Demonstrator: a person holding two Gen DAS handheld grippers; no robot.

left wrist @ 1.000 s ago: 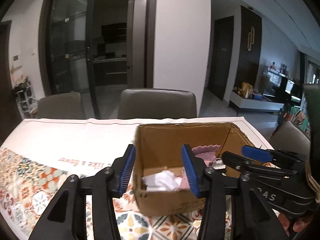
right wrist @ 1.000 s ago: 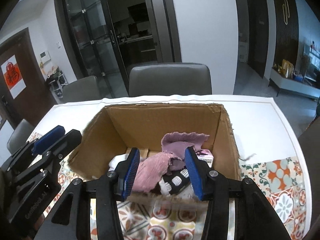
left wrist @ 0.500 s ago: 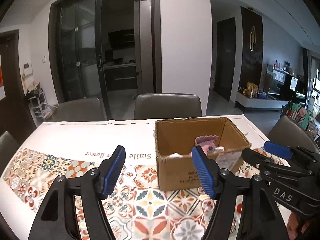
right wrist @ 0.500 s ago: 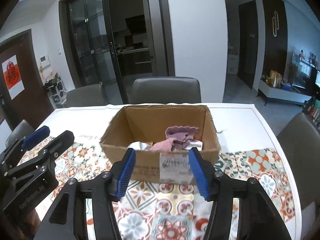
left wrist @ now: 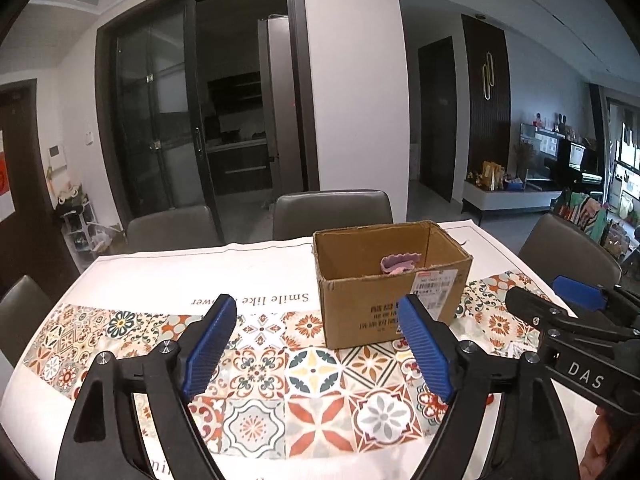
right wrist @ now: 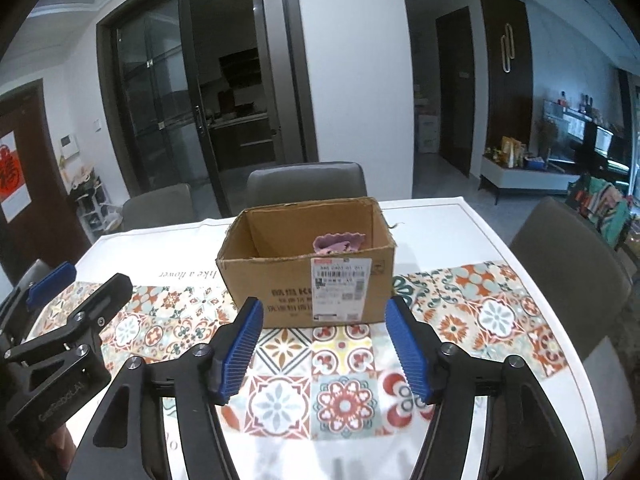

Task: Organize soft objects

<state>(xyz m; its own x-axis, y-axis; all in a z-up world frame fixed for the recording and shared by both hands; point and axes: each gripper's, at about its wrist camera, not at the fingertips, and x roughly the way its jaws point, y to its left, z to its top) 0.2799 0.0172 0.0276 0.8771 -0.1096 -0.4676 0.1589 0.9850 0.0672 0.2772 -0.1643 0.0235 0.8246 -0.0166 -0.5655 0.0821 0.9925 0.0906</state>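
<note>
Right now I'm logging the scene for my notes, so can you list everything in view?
cardboard box: one, brown, open top, on the table, white label on its near side
purple cloth: one, inside the box toward its right
table: one, white cover with patterned tile band and printed words
chairs: at least four, grey, around the table
glass doors: dark-framed, behind the table
sideboard: one, white, far right, cluttered
left gripper: one, black with blue pads, jaws open, empty
right gripper: one, same colours, jaws open, empty
</note>
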